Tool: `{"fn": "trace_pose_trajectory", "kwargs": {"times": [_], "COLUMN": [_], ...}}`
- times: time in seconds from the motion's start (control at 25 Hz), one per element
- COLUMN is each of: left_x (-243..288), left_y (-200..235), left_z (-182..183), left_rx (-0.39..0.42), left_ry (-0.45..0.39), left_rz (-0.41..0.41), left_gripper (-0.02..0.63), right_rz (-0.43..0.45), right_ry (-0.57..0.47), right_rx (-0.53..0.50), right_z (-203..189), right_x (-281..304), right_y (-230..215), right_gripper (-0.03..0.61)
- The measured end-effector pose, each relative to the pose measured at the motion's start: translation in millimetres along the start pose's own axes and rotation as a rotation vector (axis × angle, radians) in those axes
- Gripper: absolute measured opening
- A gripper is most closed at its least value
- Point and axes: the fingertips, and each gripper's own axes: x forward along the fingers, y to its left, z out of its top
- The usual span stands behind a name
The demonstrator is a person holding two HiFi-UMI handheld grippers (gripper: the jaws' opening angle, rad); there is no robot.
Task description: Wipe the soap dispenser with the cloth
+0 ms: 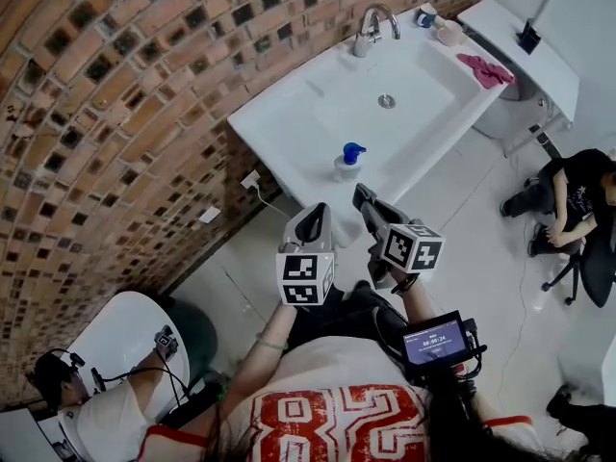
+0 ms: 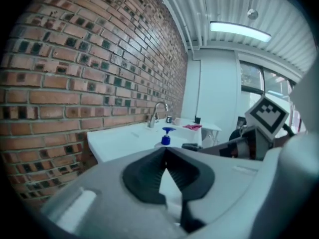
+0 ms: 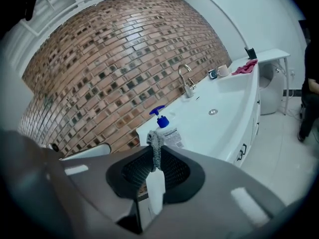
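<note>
While the person in the white shirt (image 1: 327,422) looks down, both tongs are held out in front of the body, side by side and close together, over the pale floor. The left gripper (image 1: 313,221) has its jaws closed, tips touching, with nothing between them. The right gripper (image 1: 364,198) has its jaws pressed together on a grey strip (image 3: 155,148) that sticks up a little past the tips (it looks rough, and I cannot tell what it is). A small screen (image 1: 435,343) sits by the right arm.

Just past the tongs is the white sink (image 1: 289,114). The soap dispenser (image 1: 347,162) stands upright on the near corner of the sink top. It has a blue pump and a clear body with a label. Neither gripper touches it.

Farther along, the drain (image 1: 386,101) sits in the middle of the bowl. The tap (image 1: 372,27) stands at the back edge, next to the brick wall (image 1: 115,114).

At the far end of the sink top are a cup (image 1: 449,33) and the pink cloth (image 1: 484,68). The cloth lies bunched up on the far corner, well apart from the soap dispenser and from both tongs. Beyond it stands a white table (image 1: 549,70). Another person (image 1: 577,200) in dark clothes sits off to the right.
</note>
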Motion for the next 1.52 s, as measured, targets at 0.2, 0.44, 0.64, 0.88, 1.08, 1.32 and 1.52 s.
{"fn": "trace_pose_trajectory", "kwargs": {"times": [0.2,0.44,0.64,0.88,1.08,1.32,1.52], "left_x": [-8,-23,-48,-75,-90,-101,-108], "left_y": [-32,-79,-127,-167,-179,-180,-169], "left_z": [-9,-22,-37,-54,-60,-68,-64], "left_rx": [0.008,-0.004,-0.033,-0.026,-0.03,-0.018,-0.015], "left_ry": [0.011,0.0,-0.021,-0.007,-0.005,0.003,-0.006], "left_rz": [-0.009,0.041,0.116,0.152,0.155,0.147,0.145], "left_gripper": [0.002,0.002,0.002,0.002,0.002,0.002,0.002], "right_rz": [0.013,0.081,0.126,0.167,0.191,0.185,0.174], "right_ry": [-0.05,-0.075,-0.045,-0.044,-0.063,-0.07,-0.089], "right_rx": [-0.05,-0.121,-0.168,-0.218,-0.252,-0.293,-0.322], "right_z": [0,-5,-28,-46,-53,-58,-57], "right_x": [-33,-85,-140,-181,-196,-199,-197], "right_y": [-8,-15,-33,-34,-20,-7,6], "right_gripper": [0.049,0.049,0.049,0.049,0.049,0.049,0.049]}}
